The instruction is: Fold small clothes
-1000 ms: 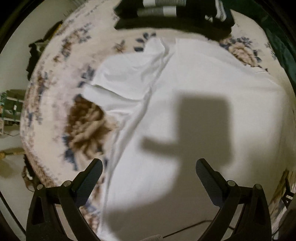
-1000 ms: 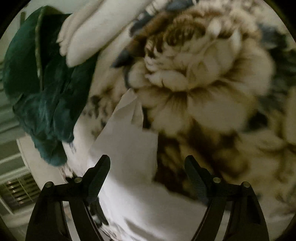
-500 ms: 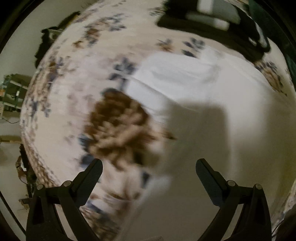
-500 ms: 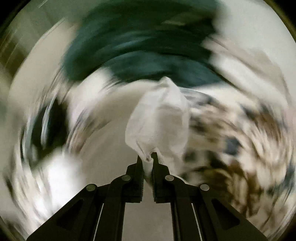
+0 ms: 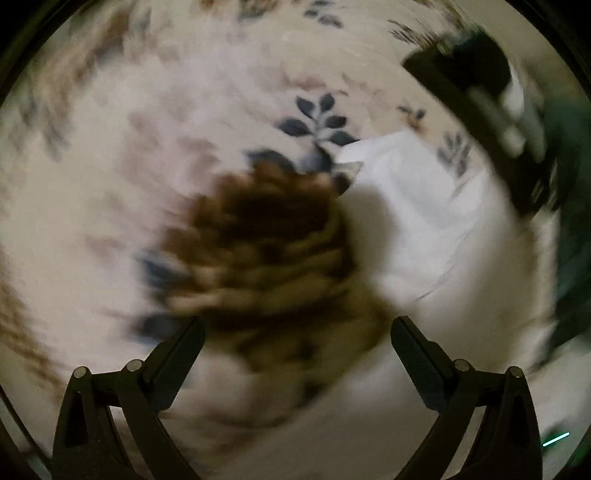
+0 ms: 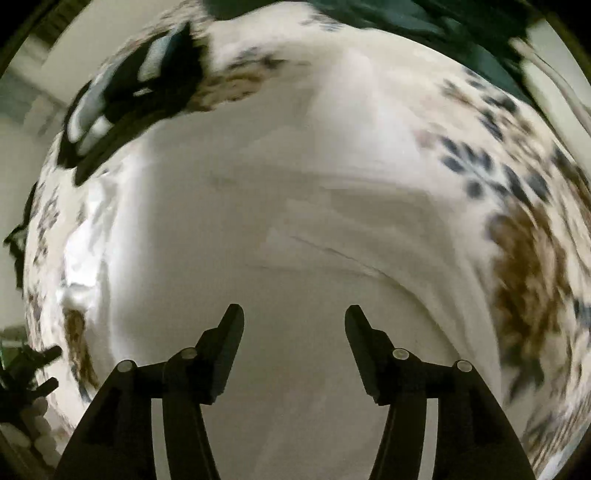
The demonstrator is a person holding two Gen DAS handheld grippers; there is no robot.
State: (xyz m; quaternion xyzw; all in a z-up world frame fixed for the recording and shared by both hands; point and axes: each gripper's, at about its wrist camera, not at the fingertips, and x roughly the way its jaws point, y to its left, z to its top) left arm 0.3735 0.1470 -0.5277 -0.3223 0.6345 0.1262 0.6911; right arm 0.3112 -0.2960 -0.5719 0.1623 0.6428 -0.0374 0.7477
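A white garment (image 6: 295, 206) lies spread on a floral blanket (image 6: 528, 266). In the right wrist view it fills the middle, with a folded edge across it. My right gripper (image 6: 294, 321) is open and empty above it. In the left wrist view the white garment (image 5: 424, 221) lies to the right, one corner pointing left. My left gripper (image 5: 297, 343) is open and empty over a brown flower (image 5: 266, 254) printed on the blanket, left of the garment. Both views are blurred by motion.
A black garment with pale stripes (image 5: 480, 96) lies at the back right in the left wrist view, and at upper left in the right wrist view (image 6: 129, 92). Dark green cloth (image 5: 572, 221) lies at the right edge and along the top (image 6: 406, 18).
My right gripper closed on a white corner, carried it over, and now stands open above the garment. My left gripper swung left off the garment to over the brown flower.
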